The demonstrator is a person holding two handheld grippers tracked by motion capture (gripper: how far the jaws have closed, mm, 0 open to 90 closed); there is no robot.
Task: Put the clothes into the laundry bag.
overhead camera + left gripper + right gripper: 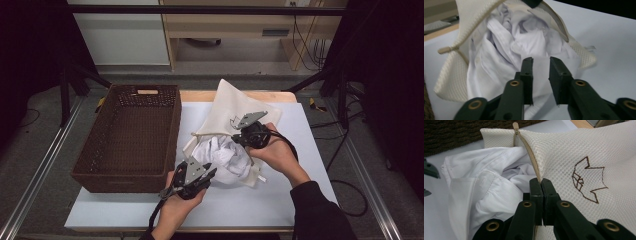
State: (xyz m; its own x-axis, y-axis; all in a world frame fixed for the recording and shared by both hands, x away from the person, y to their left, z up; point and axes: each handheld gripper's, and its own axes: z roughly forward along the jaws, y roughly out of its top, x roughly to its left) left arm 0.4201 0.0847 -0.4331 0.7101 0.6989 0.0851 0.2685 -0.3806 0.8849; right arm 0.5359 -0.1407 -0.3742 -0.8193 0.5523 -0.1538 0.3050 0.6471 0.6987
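Right gripper (541,182) jaws clamp the mesh bag (574,152) edge; left gripper (541,62) jaws narrowly apart, before the half-inserted white garment (524,40).

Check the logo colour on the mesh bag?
Brown outline logo on the cream mesh bag; right gripper view.

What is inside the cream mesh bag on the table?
A crumpled white garment fills the open mouth of the mesh bag, which the right claw holds by its zipper edge. Anything deeper stays covered by the mesh.
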